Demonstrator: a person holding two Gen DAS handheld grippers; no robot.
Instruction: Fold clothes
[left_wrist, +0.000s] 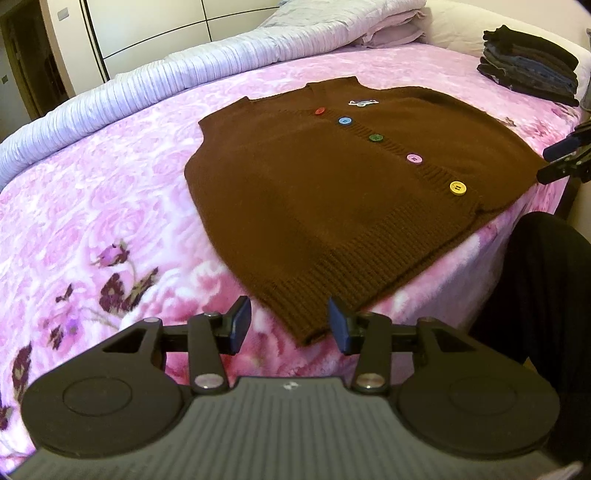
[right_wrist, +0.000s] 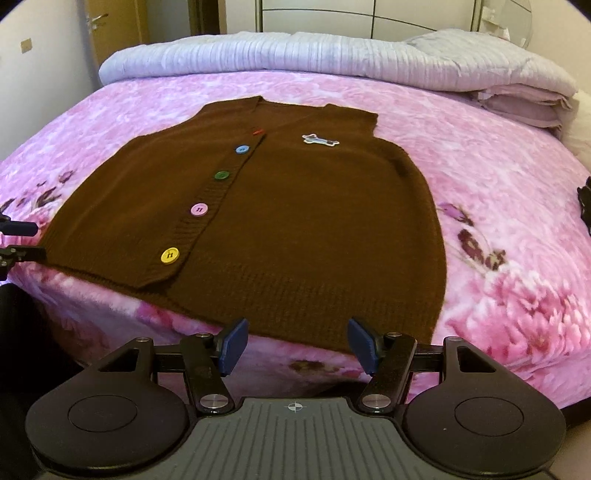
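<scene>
Brown vest (right_wrist: 295, 221) hem reaches bed (right_wrist: 517, 184) edge, seemingly overhanging.

The vest (right_wrist: 295, 206) is brown knit cloth, matt and slightly fuzzy, with ribbed bands down the front opening and along the hem at the blanket's near edge. Its buttons (right_wrist: 170, 255) look like smooth, glossy plastic; the small patch (right_wrist: 319, 140) on the chest looks embroidered. The blanket (left_wrist: 92, 206) is plush, fleecy pink cloth with a soft sheen. Along its far edge the duvet (right_wrist: 295, 55) is pale, finely pleated fabric, faintly silky. The left gripper (left_wrist: 290, 325) and right gripper (right_wrist: 295, 345) are matt black plastic with a ribbed grey top, shiny metal pivot pins and dull blue pads (right_wrist: 232, 347). The wardrobe (left_wrist: 155, 22) panels look smooth and satin.
</scene>
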